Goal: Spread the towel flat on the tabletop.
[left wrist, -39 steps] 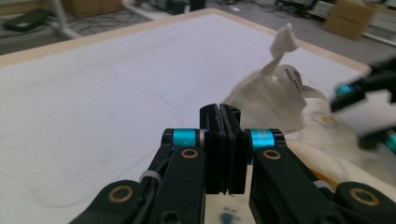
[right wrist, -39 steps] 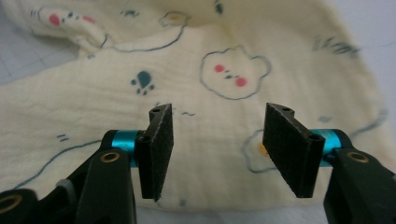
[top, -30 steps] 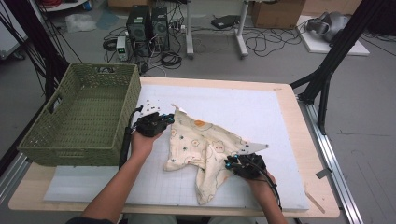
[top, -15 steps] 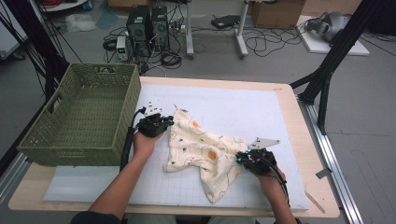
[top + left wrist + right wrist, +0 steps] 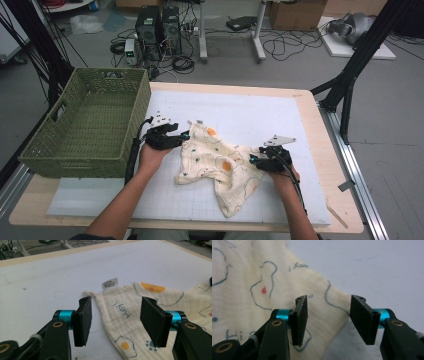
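Table (image 5: 320, 135) of pale wood carries a white mat (image 5: 260, 117), and everything else is placed relative to this mat. Just beside its left edge stands a green woven basket (image 5: 87, 127), which is deep. On the middle of the mat lies a cream cloth (image 5: 220, 167) with fried-egg prints, crumpled, with 1 corner pointing to the near edge of the mat. A small white label (image 5: 109, 284) sticks out at the far-left corner of the cloth. The left gripper (image 5: 181, 136) is at this corner; its jaws have just been opening and now stand apart, with the cloth lying between them and under them, not pressed. The right gripper (image 5: 253, 160) is at the right edge of the cloth; its jaws have also just been opening and stand apart over the cloth edge, pads (image 5: 300, 317) not pressing it.
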### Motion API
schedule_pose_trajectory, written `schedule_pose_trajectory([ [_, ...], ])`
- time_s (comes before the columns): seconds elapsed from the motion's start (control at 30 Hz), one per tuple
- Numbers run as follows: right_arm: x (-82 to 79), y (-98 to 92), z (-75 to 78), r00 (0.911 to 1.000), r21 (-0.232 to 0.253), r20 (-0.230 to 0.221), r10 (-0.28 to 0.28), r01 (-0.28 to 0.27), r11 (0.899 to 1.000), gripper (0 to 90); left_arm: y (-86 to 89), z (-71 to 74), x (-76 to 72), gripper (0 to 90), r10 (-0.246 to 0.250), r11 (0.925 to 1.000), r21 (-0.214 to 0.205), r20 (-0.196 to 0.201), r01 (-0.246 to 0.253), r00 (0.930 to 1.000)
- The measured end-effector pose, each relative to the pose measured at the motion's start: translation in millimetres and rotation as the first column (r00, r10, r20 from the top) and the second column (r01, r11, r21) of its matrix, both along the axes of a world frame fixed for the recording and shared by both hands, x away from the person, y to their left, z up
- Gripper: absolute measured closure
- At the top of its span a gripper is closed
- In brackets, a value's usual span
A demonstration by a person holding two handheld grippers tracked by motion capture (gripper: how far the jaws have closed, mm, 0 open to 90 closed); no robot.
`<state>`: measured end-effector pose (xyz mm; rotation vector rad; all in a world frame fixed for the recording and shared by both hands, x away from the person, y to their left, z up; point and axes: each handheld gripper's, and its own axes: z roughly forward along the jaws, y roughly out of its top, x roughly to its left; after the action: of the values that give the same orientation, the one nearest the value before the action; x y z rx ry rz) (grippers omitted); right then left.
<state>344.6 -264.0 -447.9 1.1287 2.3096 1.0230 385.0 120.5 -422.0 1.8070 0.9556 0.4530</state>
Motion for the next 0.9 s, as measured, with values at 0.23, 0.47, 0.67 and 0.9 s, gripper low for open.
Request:
schedule_pose_trajectory([
  [0.23,14.2,3.1,3.0,0.9970,-0.042,0.019,0.075,-0.074,0.996,87.6,2.2,2.0,-2.4,42.2,-0.005,1.0000,0.002,0.001,0.005,1.0000],
  [0.47,45.0,-5.5,14.1,0.9952,-0.091,0.079,-0.058,0.065,0.994,88.0,6.5,-7.1,-10.8,43.0,-0.005,0.9999,0.016,-0.009,0.005,0.9999],
  [0.67,62.1,-26.3,19.7,0.9525,-0.118,0.155,-0.262,0.281,0.952,87.9,8.9,-14.3,-19.1,49.0,-0.060,0.9968,0.050,-0.049,0.063,0.9970],
  [0.9,52.3,-38.8,26.1,0.9398,-0.014,0.163,-0.301,0.307,0.952,73.7,1.4,-17.7,-20.1,47.3,-0.127,0.9915,0.019,-0.068,0.128,0.9896],
])
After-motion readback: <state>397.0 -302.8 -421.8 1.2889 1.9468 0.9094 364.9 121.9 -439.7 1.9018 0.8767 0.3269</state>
